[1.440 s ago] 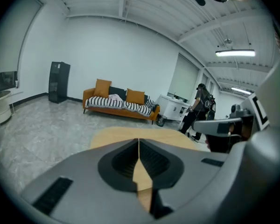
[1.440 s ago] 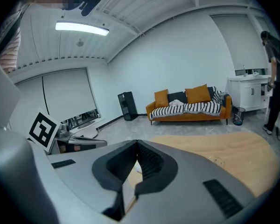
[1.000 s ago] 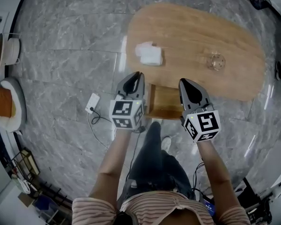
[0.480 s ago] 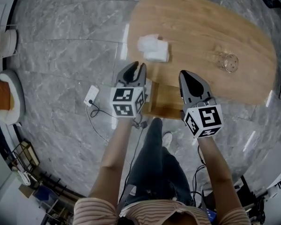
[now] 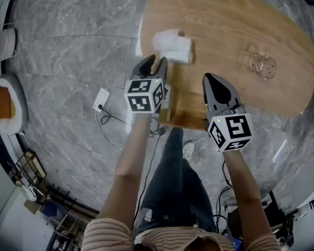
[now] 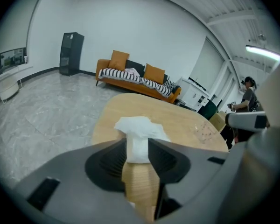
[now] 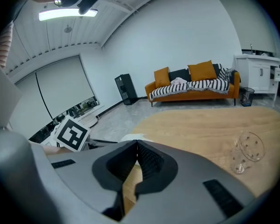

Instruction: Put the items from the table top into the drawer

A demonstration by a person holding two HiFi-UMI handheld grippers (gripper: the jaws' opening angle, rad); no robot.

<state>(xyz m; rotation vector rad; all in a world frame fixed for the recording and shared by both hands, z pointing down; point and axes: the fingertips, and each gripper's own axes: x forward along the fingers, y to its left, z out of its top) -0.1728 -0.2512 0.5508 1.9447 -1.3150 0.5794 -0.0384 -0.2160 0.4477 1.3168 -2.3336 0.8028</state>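
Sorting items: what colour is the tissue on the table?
White tissue; clearest in the left gripper view.

On bench (image 5: 225, 25), tissue (image 5: 172, 46) lies near the left end. Glass (image 5: 263, 67) stands toward the right end, well apart from tissue. Drawer (image 5: 186, 111) juts out from bench's near edge, below the top, between the two claws. Left claw (image 5: 154, 63) is at bench's near-left edge, just before tissue; its jaws have just been opening, tissue lined up in the gap ahead. Right claw (image 5: 212, 79) is over drawer's right side. Power strip (image 5: 102, 99) lies on floor (image 5: 68, 61), left of drawer. Sofa (image 6: 135, 78) stands behind bench.
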